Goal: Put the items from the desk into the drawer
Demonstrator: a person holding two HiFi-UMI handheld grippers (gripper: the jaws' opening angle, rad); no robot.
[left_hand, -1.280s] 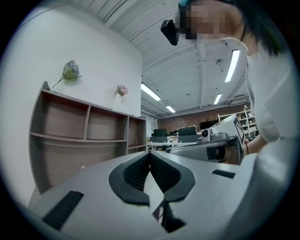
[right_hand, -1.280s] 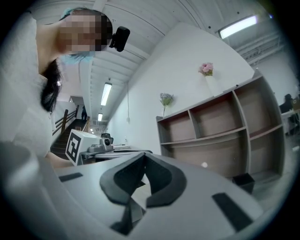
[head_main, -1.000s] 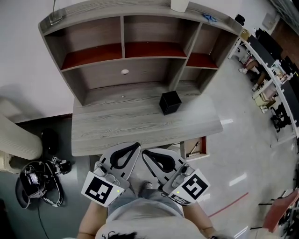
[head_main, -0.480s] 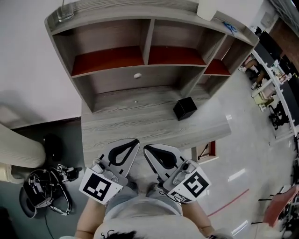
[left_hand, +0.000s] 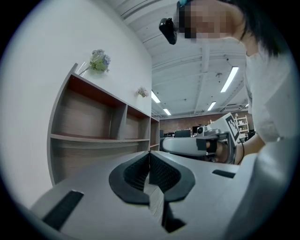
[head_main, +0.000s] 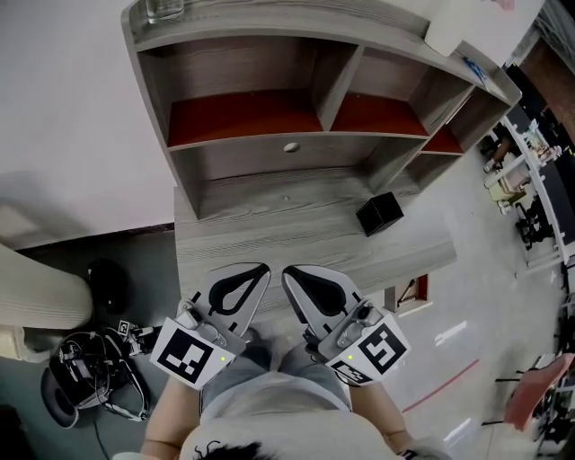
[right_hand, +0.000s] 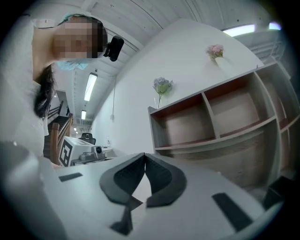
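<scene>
One desk [head_main: 269, 229], one box [head_main: 379, 213], two tongs.
The desk carries one black box, and one drawer [head_main: 410, 292] stands open at its right end. The hutch on it has three red shelves [head_main: 243, 117], with one glass [head_main: 164, 9] on top. There are two flower sprigs, one bluish [right_hand: 162, 86] and one pink [right_hand: 215, 50]. The tongs number two: the left tongs [head_main: 259, 269] and the right tongs [head_main: 289, 271].

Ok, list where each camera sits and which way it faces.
Head view: worn on the head, facing steeply down at the desk, box, left gripper, right gripper and torso.
Left gripper view: on the left gripper, facing along its shut jaws past the shelves; torso at right.
Right gripper view: on the right gripper, along its shut jaws toward the shelves; torso at left.
Shared: both gripper views show the shelves and the other gripper.
</scene>
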